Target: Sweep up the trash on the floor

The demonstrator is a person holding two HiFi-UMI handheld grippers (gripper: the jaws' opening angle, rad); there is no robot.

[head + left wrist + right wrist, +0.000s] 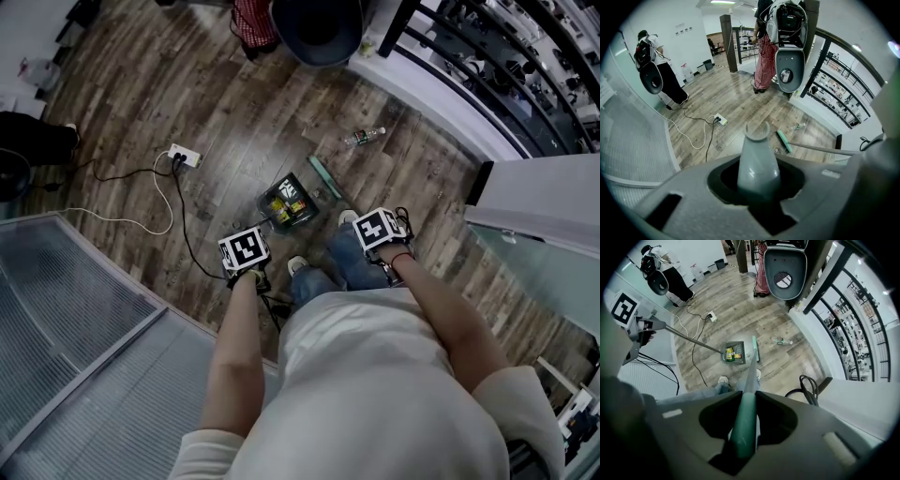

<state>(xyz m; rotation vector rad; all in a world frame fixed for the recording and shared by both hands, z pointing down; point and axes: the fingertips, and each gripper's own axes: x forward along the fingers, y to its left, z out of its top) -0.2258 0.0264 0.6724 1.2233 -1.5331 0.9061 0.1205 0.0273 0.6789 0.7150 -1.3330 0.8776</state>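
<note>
The left tongs [247, 259] are closed on the grey handle of the dustpan [757, 161]. In the left gripper view the end of this handle stands between the two jaws and fills the gap. The right tongs [382, 231] are closed on the green handle of the broom [744, 420], which runs from between the jaws down towards the floor.

In the head view both tongs are in the middle of the frame, the left one a little lower than the right one. The dustpan [288, 202] rests on the wooden floor [216, 103] just above them, near the centre of the frame. Some trash [280, 205] lies inside it, in yellow and green pieces. The broom head [325, 178] is on the floor just to the right of the dustpan. I cannot tell if the two are touching.

A plastic bottle [364, 137] lies on the floor further to the upper right, apart from the broom head. A white power strip [185, 156] with cables is on the floor to the left of the dustpan, well apart from it. The person's two shoes [297, 265] are just below the dustpan, between the tongs.
</note>
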